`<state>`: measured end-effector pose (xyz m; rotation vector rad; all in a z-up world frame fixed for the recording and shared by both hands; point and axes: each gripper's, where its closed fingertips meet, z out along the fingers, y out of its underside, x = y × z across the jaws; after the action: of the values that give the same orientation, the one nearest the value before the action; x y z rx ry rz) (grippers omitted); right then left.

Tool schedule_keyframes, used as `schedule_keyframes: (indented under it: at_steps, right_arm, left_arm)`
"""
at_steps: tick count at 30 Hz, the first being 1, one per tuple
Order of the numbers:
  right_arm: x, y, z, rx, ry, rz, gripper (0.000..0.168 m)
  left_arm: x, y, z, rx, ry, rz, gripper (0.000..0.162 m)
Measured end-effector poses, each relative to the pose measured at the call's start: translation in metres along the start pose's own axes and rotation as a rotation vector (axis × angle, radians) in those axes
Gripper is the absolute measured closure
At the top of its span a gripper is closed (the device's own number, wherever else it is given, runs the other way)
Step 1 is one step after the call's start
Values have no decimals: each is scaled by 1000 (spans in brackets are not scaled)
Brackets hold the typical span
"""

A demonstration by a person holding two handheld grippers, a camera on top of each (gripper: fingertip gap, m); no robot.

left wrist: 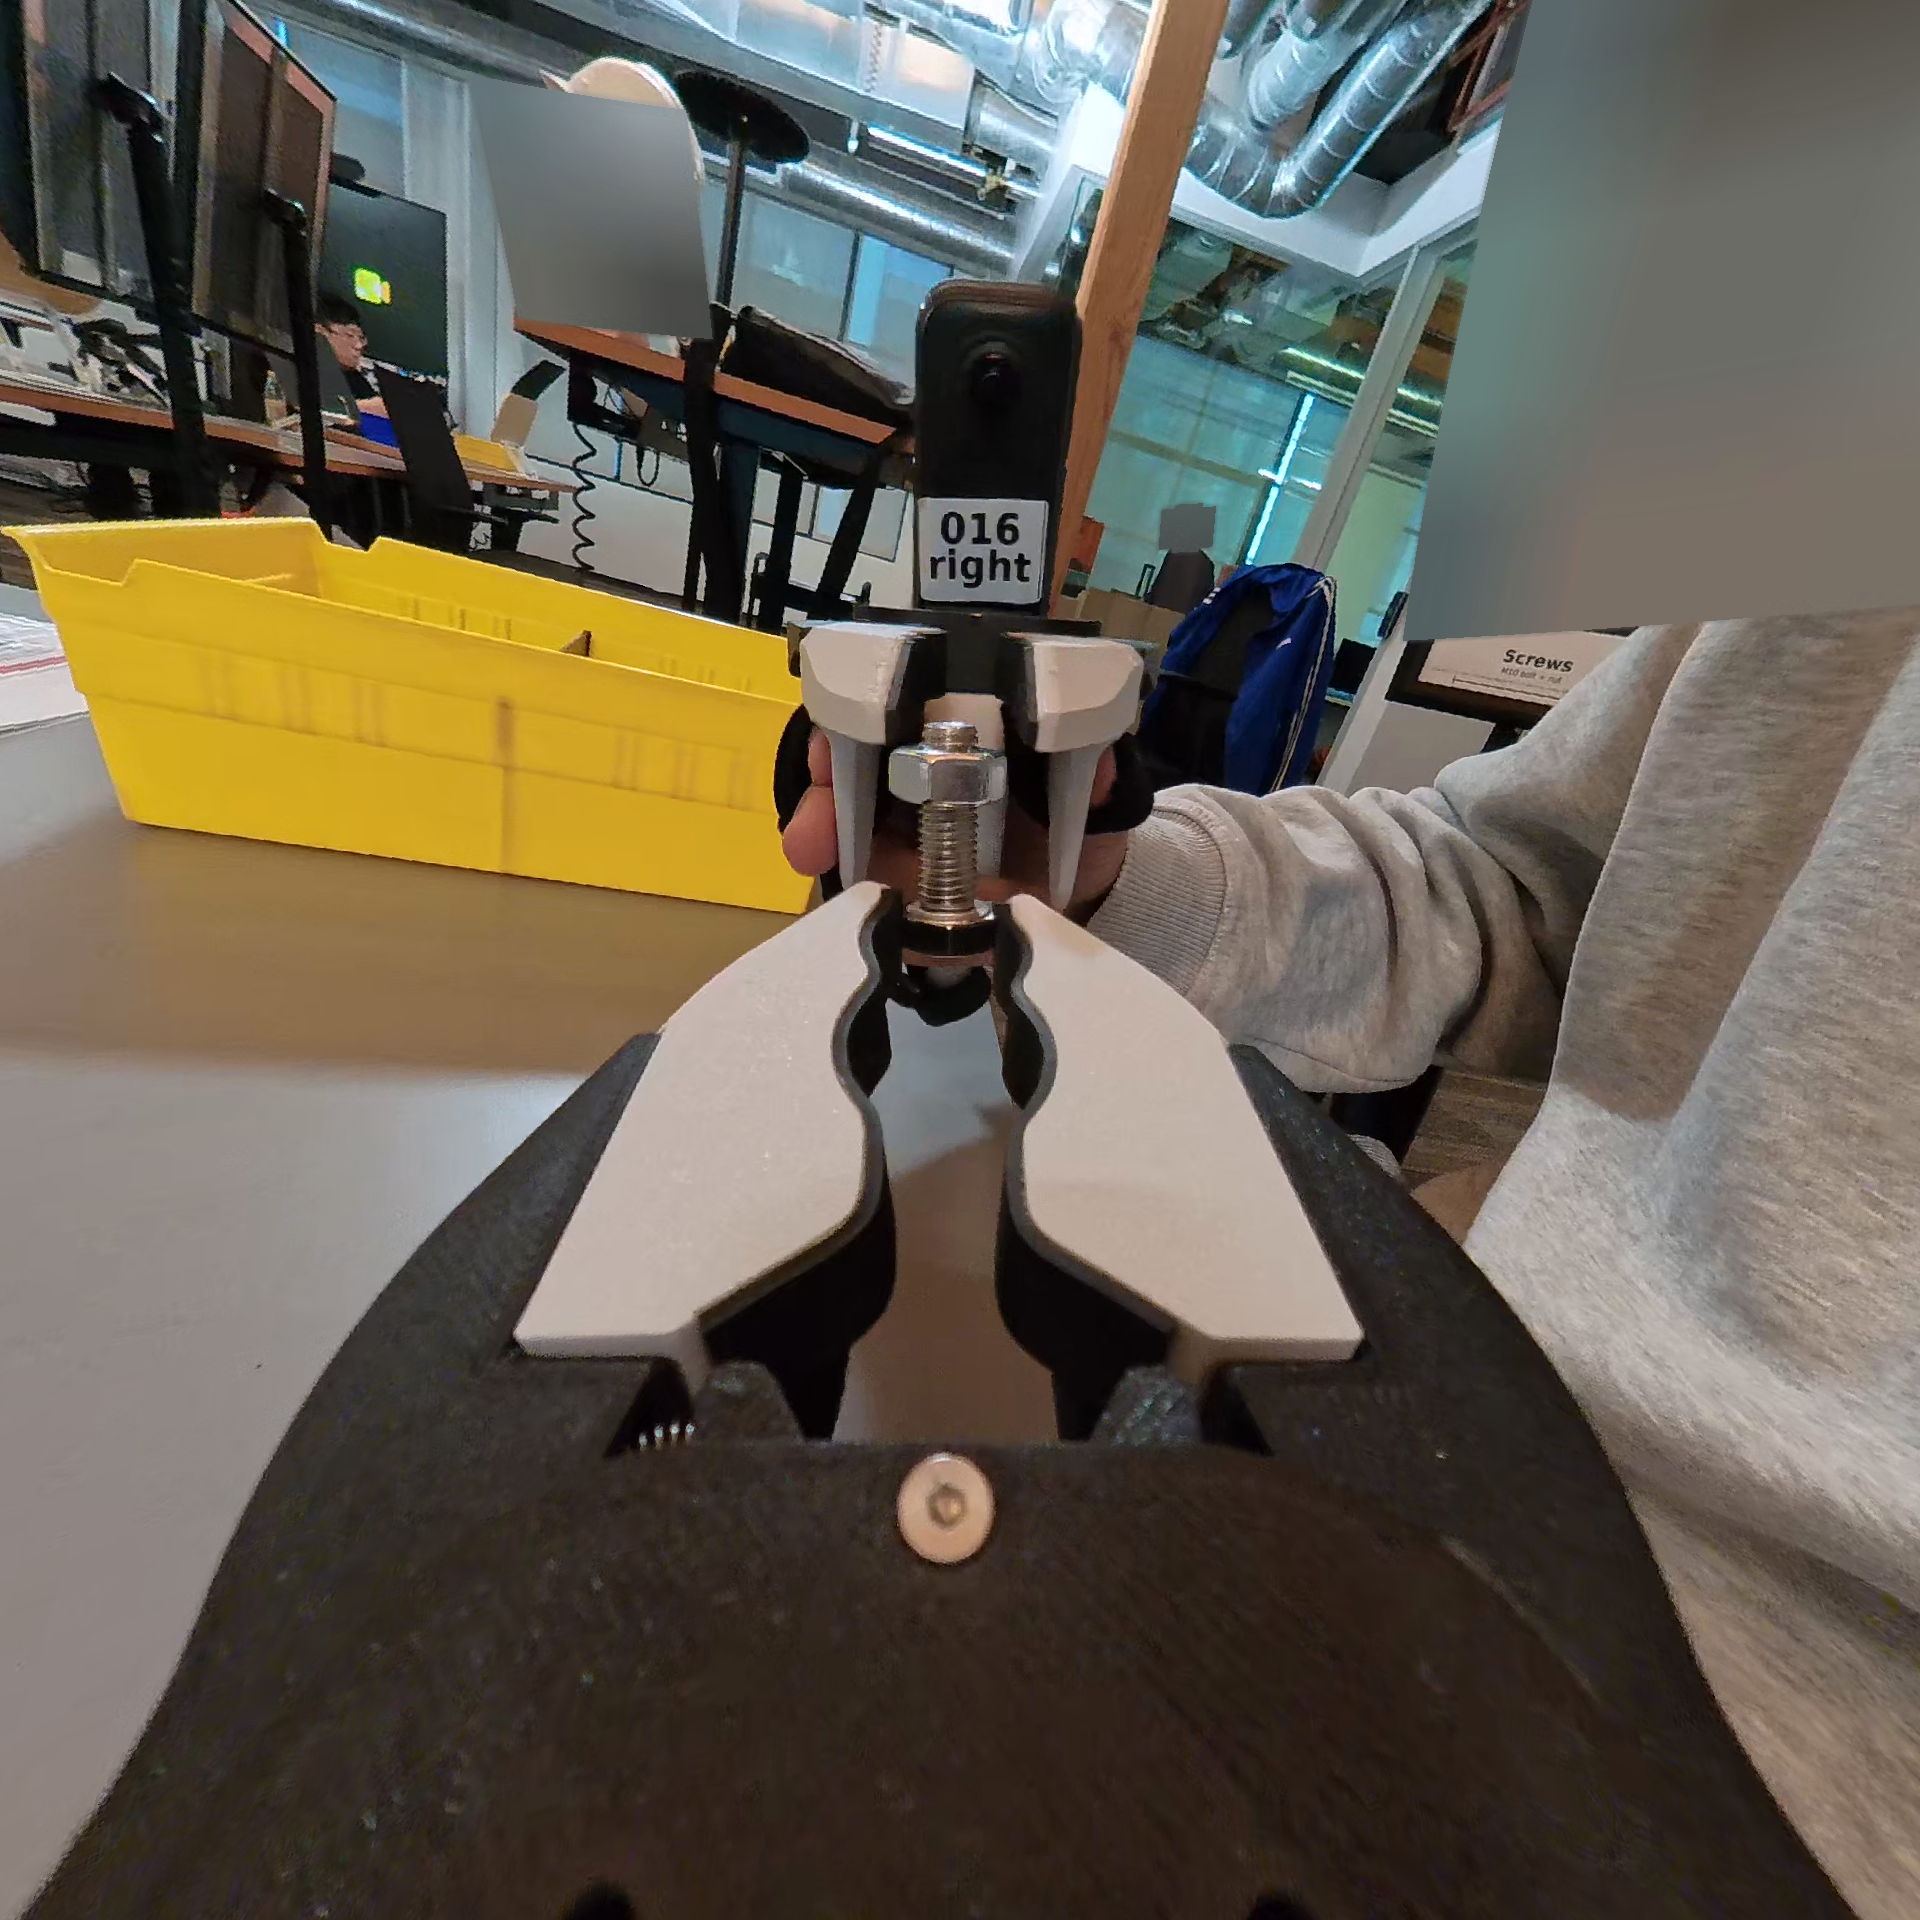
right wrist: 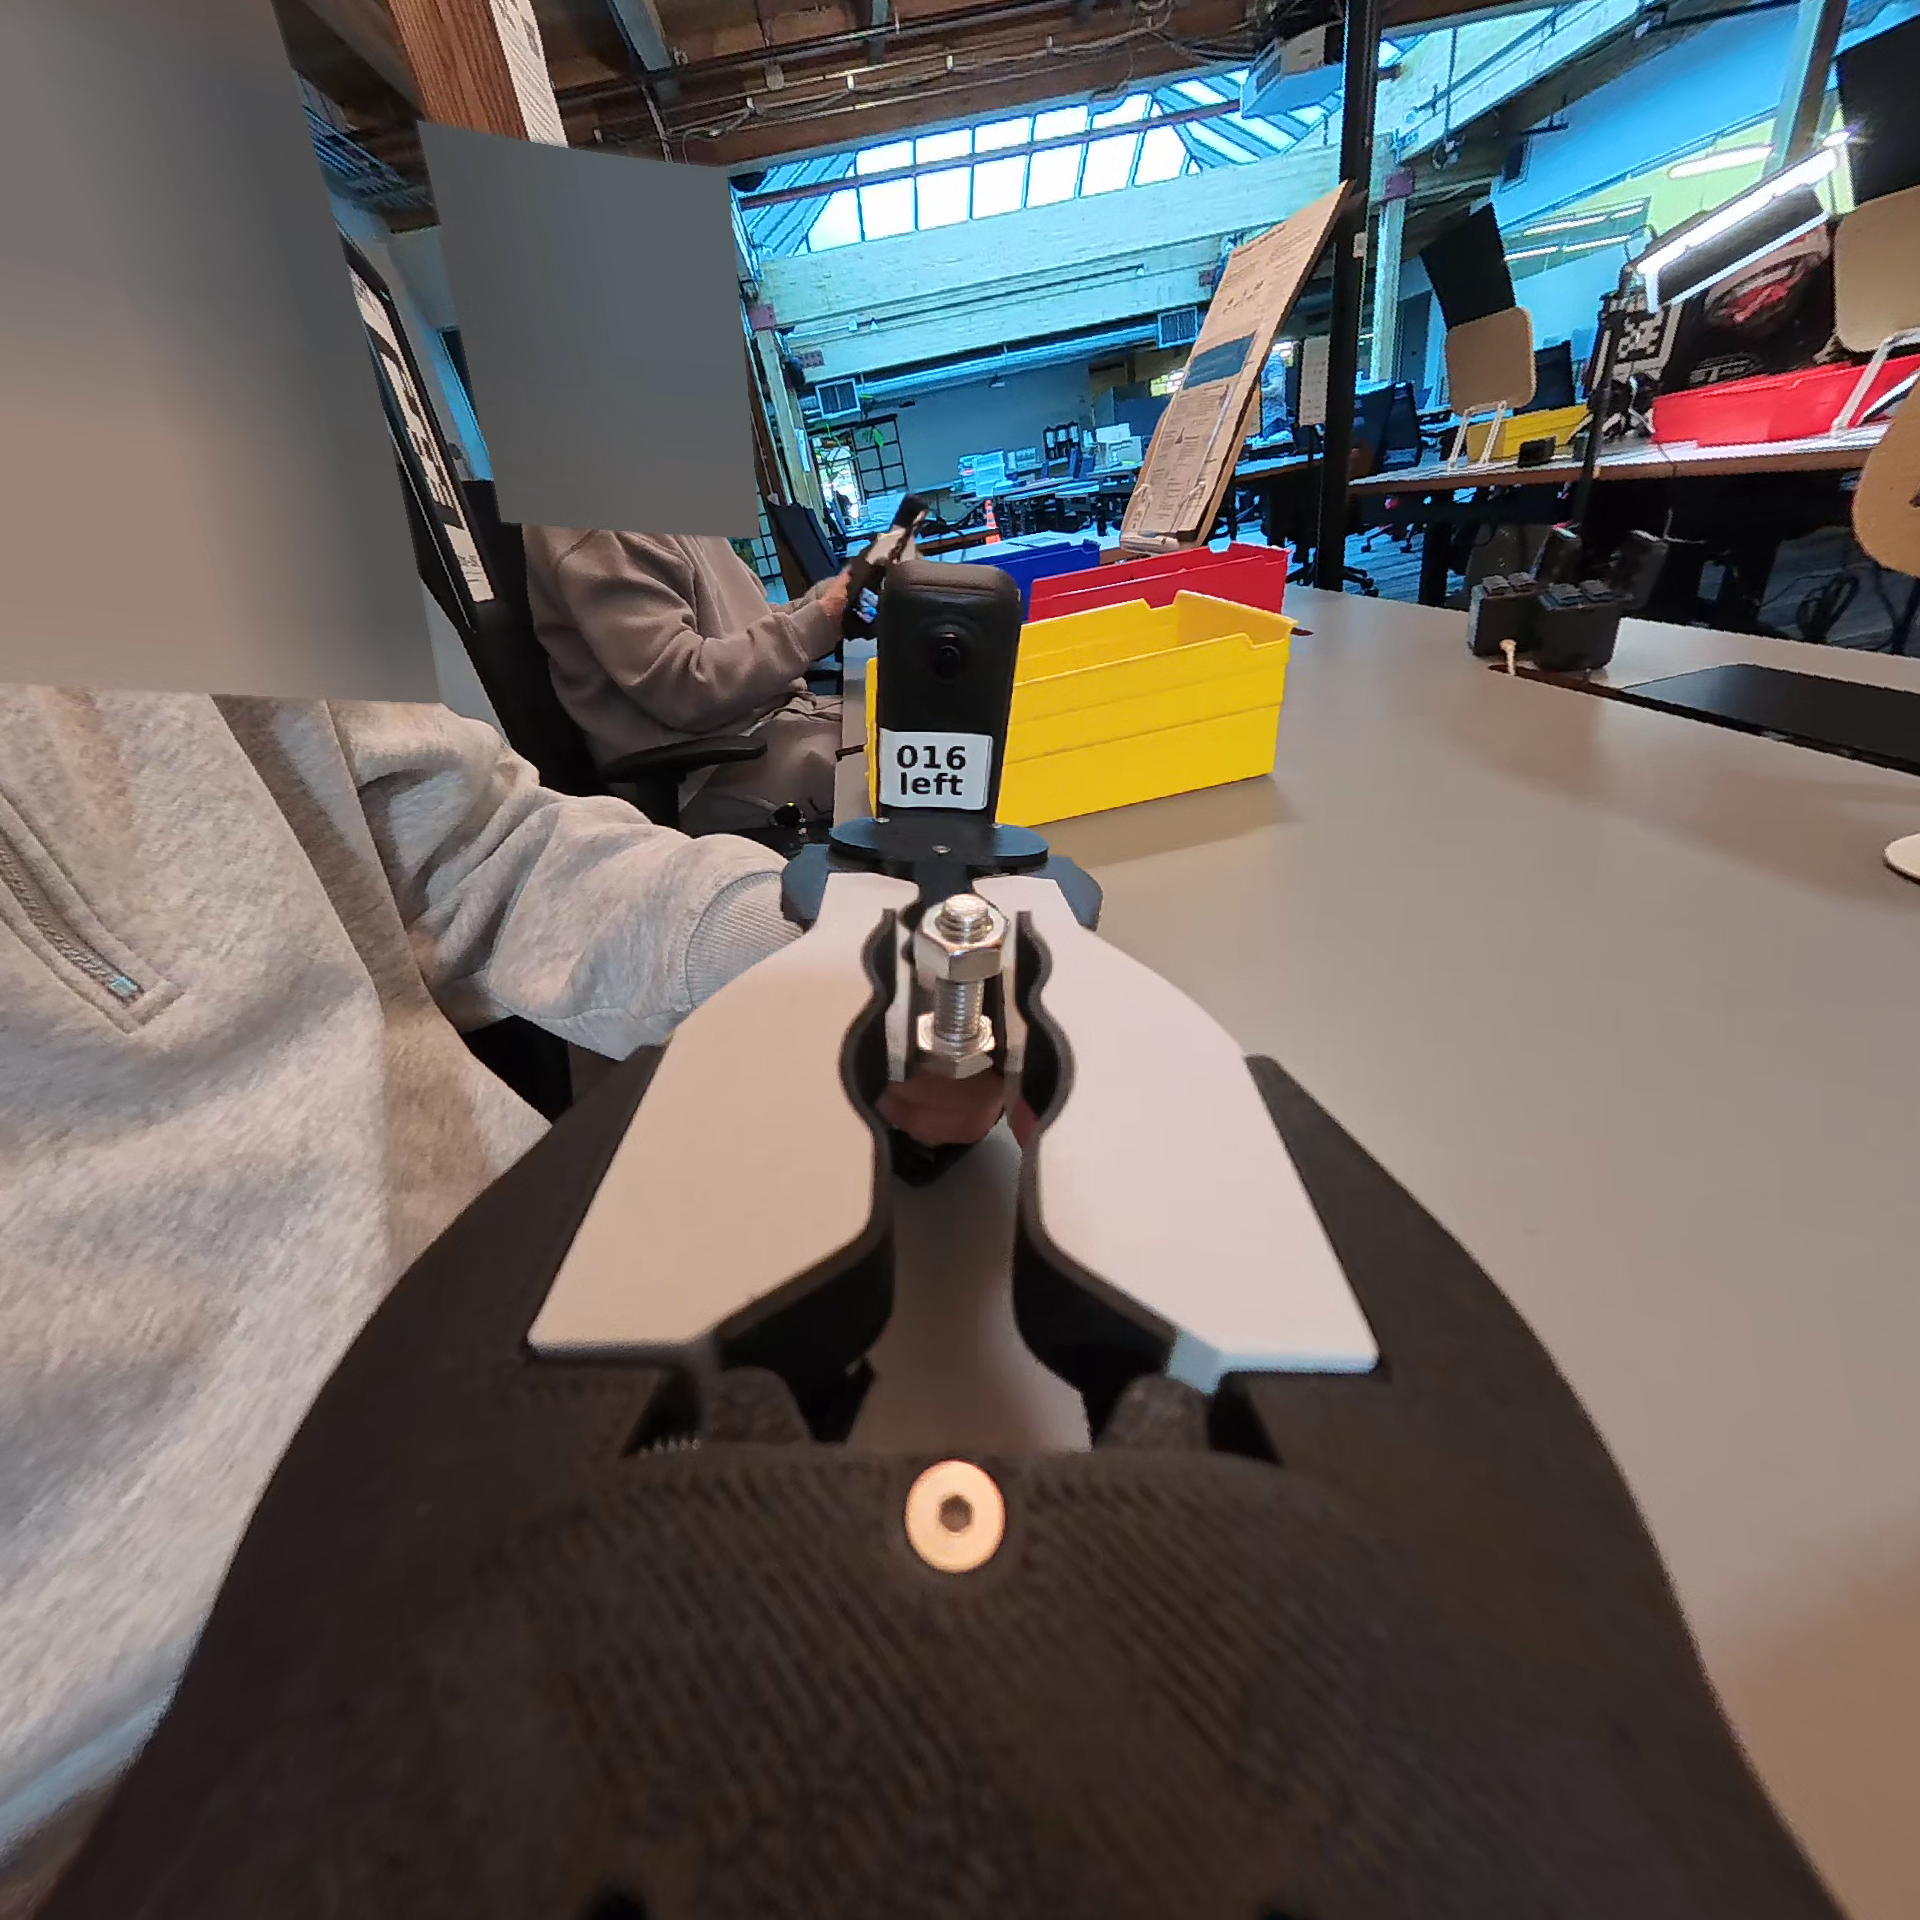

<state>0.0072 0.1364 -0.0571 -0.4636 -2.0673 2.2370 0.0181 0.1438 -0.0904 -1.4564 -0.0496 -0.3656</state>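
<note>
The two grippers faced each other tip to tip above the grey table (left wrist: 260,1091), with one threaded bolt (left wrist: 945,842) spanning the gap between them.

Left gripper (left wrist: 940,920): nearly closed. In the left wrist view its white fingers (left wrist: 769,1091) converged on the near end of the bolt, clamping at the hex head (left wrist: 943,920). The shank ran away from this gripper toward the other one.

Right gripper (right wrist: 948,987): narrowly closed. In the right wrist view its fingertips gripped the hex nut (right wrist: 958,940) sitting near the bolt's far threaded end. In the left wrist view the same nut (left wrist: 945,774) appeared between the opposing gripper's white fingers (left wrist: 854,821), with bare thread showing between the nut and the head.

Both grippers carried a black camera with a white sticker on top. A hand (left wrist: 821,810) in a grey sleeve (left wrist: 1299,914) held the right gripper from behind.

Surroundings: a yellow plastic bin (left wrist: 436,748) stood on the table to the left in the left wrist view, well apart from the bolt. In the right wrist view a second yellow bin (right wrist: 1143,707) sat farther back, with a red bin (right wrist: 1164,577) and a blue bin (right wrist: 1039,561) just behind it. A seated person (right wrist: 665,644) in grey was at far left.
</note>
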Motion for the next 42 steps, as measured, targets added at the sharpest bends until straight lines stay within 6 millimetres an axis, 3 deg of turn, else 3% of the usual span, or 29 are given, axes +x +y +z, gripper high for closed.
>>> schedule_keyframes:
  at_steps: [7, 22, 31, 33, 34, 37, 42]
  right_arm:
    - [2, 2, 4, -2, 30, -15, 139]
    - [3, 6, 7, -21, 62, -49, 141]
    - [10, 5, 1, 8, 69, -37, 135]
    - [14, 2, -3, 23, 86, -25, 146]
    - [18, 1, -6, 27, 117, -32, 161]
    - [21, -3, -10, 37, 143, -54, 164]
    - [13, -4, -6, 51, 88, -34, 150]
  left_arm:
    - [0, -1, 0, 8, -4, 10, 145]
    - [2, -2, 2, 9, -6, 12, 144]
    - [1, -4, 1, 21, -7, 7, 144]
    - [-3, -7, -1, 41, -20, -6, 145]
    - [-2, -10, -3, 58, -6, -18, 145]
    - [-2, -12, -4, 71, -10, -17, 145]
    - [0, -8, -1, 49, -8, 0, 145]
